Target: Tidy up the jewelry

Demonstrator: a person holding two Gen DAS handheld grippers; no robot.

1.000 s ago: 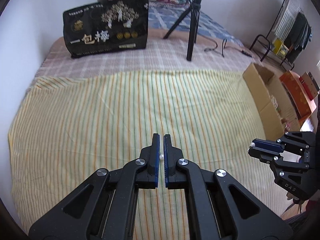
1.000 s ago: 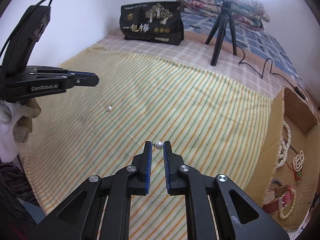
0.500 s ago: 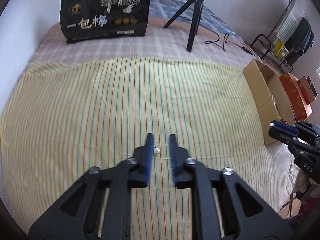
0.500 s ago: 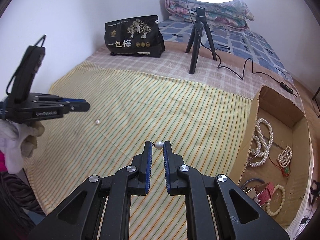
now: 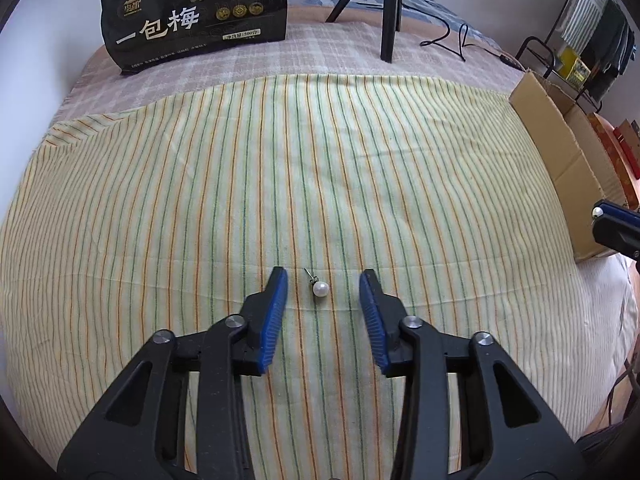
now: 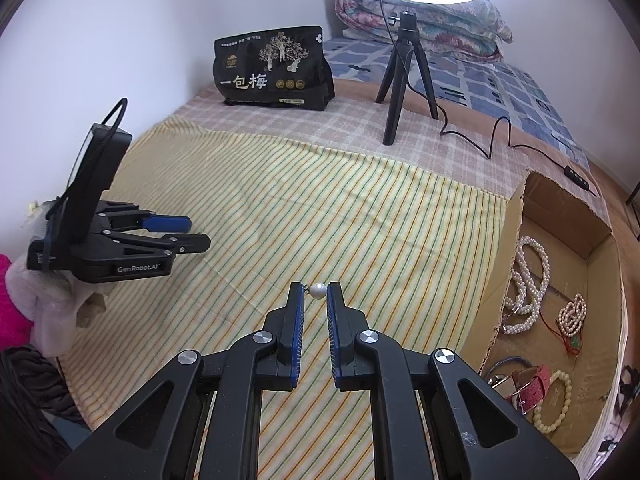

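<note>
A pearl stud earring (image 5: 320, 289) lies on the yellow striped cloth (image 5: 240, 184). My left gripper (image 5: 323, 280) is open with one finger on each side of it, just above the cloth; it also shows in the right wrist view (image 6: 182, 232). My right gripper (image 6: 316, 291) is shut on a second pearl earring (image 6: 318, 290), held at its fingertips above the cloth, left of the cardboard box (image 6: 508, 248). The right gripper's tip with its pearl shows at the right edge of the left wrist view (image 5: 598, 213).
The cardboard box (image 5: 560, 152) at the bed's right edge holds pearl necklaces (image 6: 528, 280), a bead bracelet (image 6: 554, 404) and a red strap (image 6: 528, 384). A black snack bag (image 5: 196, 12) and a ring-light tripod (image 6: 404, 80) with its cable stand at the back.
My left gripper has opened, let go of its pearl earring onto the cloth and moved forward. My right gripper has moved right toward the box, still holding its earring.
</note>
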